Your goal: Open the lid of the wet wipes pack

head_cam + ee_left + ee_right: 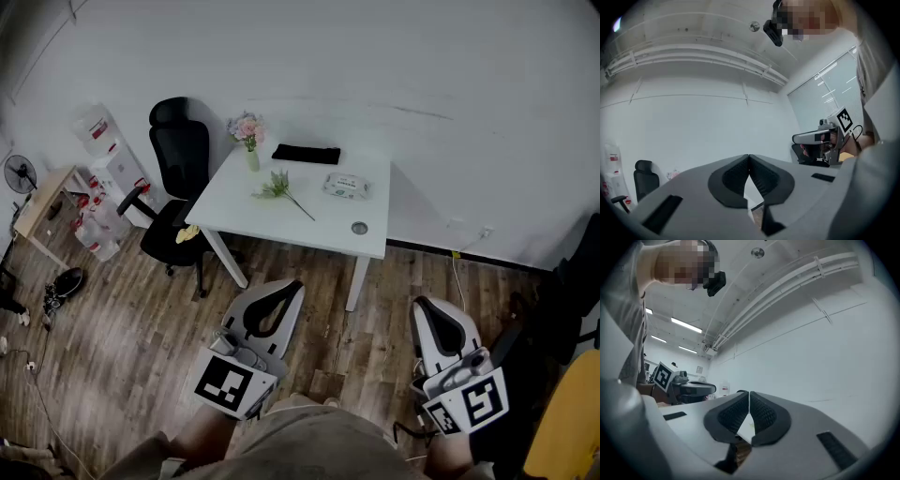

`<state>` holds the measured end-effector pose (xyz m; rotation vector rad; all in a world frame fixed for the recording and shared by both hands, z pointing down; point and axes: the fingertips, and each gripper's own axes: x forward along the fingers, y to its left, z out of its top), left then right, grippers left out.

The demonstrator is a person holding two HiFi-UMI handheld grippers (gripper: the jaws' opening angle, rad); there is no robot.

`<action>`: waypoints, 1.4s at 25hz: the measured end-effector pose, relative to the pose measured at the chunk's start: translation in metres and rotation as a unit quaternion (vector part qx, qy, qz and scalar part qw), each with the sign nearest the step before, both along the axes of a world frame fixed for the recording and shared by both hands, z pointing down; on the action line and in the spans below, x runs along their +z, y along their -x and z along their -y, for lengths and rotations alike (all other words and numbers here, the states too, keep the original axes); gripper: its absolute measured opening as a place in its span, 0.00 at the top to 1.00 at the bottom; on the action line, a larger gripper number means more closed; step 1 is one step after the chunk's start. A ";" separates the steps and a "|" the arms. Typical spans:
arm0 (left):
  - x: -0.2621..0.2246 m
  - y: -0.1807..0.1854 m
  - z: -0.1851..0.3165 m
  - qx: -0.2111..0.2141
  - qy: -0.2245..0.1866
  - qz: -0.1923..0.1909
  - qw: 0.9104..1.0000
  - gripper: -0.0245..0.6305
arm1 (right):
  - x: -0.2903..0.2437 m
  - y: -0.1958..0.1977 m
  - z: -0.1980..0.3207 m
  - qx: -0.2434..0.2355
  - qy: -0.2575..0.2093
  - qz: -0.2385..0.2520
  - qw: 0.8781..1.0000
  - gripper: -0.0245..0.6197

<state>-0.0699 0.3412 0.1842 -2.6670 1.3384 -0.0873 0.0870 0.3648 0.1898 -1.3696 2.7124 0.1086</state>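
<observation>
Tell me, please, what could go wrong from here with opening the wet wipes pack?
The pale rectangular wet wipes pack lies unheld on the white table; pulling its lid one-handed may lift or drag the pack.
The left gripper and the right gripper have shut jaws; unopened, they would likely shove the pack rather than catch the lid.
The green leafy sprig and the small vase of pink flowers sit left of the pack; a left-side reach could knock them.

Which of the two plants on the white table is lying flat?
The green sprig left of the wet wipes pack lies flat on the tabletop; the pink flowers stand upright in a vase at the corner.
</observation>
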 end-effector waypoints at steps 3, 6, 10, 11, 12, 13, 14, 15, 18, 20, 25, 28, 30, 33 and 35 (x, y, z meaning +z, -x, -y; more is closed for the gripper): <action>0.001 -0.006 0.001 0.001 -0.002 0.000 1.000 0.94 | -0.005 -0.005 0.000 -0.007 -0.003 0.019 1.000 0.91; 0.003 -0.010 0.002 0.003 0.003 -0.002 1.000 0.94 | -0.006 -0.008 0.000 -0.009 -0.004 0.022 1.000 0.91; 0.007 -0.016 0.005 0.006 0.009 0.003 1.000 0.94 | 0.001 -0.010 0.003 -0.012 0.001 0.011 1.000 0.91; 0.009 -0.018 0.006 0.007 0.011 0.003 1.000 0.94 | 0.003 -0.011 0.004 -0.012 0.003 0.006 1.000 0.91; 0.009 -0.020 0.007 0.007 0.013 0.003 1.000 0.94 | 0.005 -0.011 0.005 -0.013 0.005 0.003 1.000 0.91; 0.010 -0.021 0.009 0.007 0.015 0.003 1.000 0.94 | 0.006 -0.012 0.007 -0.012 0.007 0.001 1.000 0.91; 0.011 -0.022 0.010 0.007 0.016 0.003 1.000 0.94 | 0.008 -0.014 0.008 -0.011 0.009 0.001 1.000 0.91; 0.011 -0.023 0.012 0.007 0.018 0.005 1.000 0.94 | 0.009 -0.016 0.010 -0.008 0.010 0.003 1.000 0.91; 0.013 -0.026 0.017 0.008 0.019 0.008 1.000 0.94 | 0.009 -0.027 0.015 0.015 0.008 0.011 1.000 0.91; 0.013 -0.026 0.019 0.007 0.019 0.007 1.000 0.94 | 0.009 -0.031 0.018 0.024 0.006 0.011 1.000 0.82; 0.017 -0.026 0.036 0.007 0.013 0.012 1.000 0.94 | 0.014 -0.035 0.036 0.027 0.005 0.004 1.000 0.73; 0.025 -0.026 0.052 0.007 0.019 0.007 1.000 0.94 | 0.021 -0.034 0.052 0.031 0.007 0.000 0.999 0.72; 0.031 -0.025 0.067 0.011 0.011 0.012 1.000 0.94 | 0.027 -0.034 0.066 0.034 0.011 -0.007 0.999 0.72; 0.038 -0.025 0.093 0.016 0.015 0.011 1.000 0.94 | 0.033 -0.033 0.091 0.036 0.017 -0.014 0.999 0.72; 0.041 -0.022 0.114 0.017 0.014 0.012 1.000 0.94 | 0.035 -0.032 0.112 0.038 0.020 -0.016 0.999 0.72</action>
